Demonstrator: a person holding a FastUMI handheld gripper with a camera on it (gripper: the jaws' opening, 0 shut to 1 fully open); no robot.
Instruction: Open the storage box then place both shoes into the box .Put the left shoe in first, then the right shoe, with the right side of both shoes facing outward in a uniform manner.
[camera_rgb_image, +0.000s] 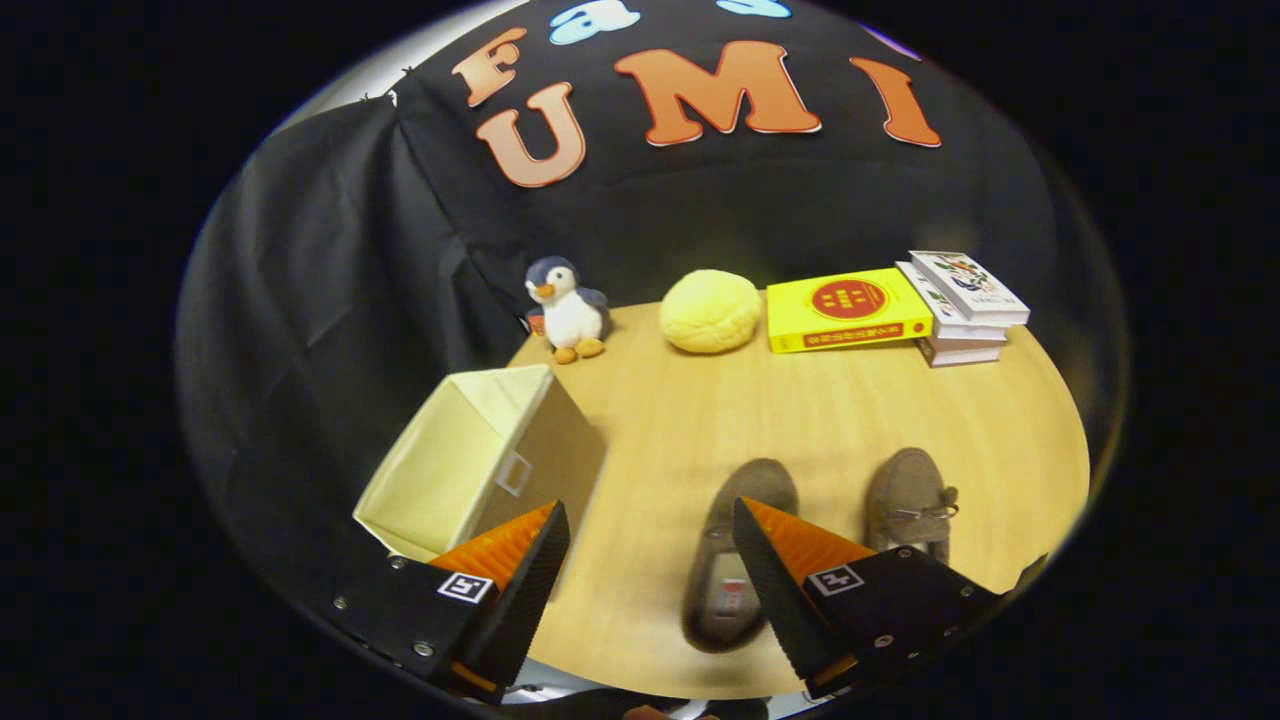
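Storage box (480, 460) sits open-topped by the left finger; gripper (650, 560) fingers spread, holding nothing, above the left shoe (735, 560), right shoe (908, 505) just beside it. Risk: grabbing the wrong shoe or flipping its orientation, since they lie close together.

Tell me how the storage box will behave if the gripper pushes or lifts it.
The box looks like thin fabric, so probably light and apt to slide on the smooth table. It stands open with nothing seen inside, so a high push may tip it. Its walls may flex if pinched. The gripper is open.
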